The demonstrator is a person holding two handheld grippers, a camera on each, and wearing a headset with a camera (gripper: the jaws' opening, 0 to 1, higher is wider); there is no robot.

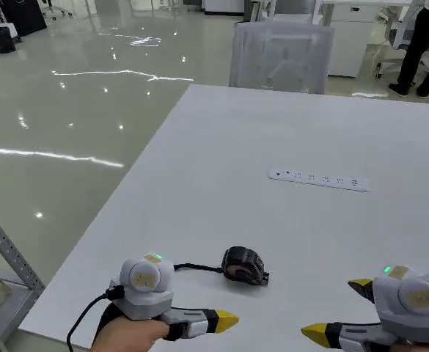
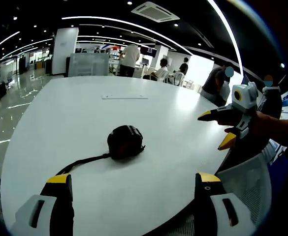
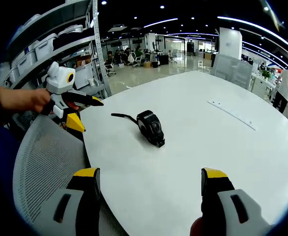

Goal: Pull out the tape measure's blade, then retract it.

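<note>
The tape measure (image 1: 243,265) lies near the worktop's (image 1: 199,147) near edge with its blade drawn in. Its mouth end points toward the right gripper (image 1: 338,308), and its black strap (image 1: 196,268) trails toward the left gripper (image 2: 134,178). Both grippers hover at that edge, jaws apart and holding nothing. A power strip (image 1: 317,180) lies farther in, well apart.

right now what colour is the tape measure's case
The tape measure is black; it shows best in the right gripper view.
</note>
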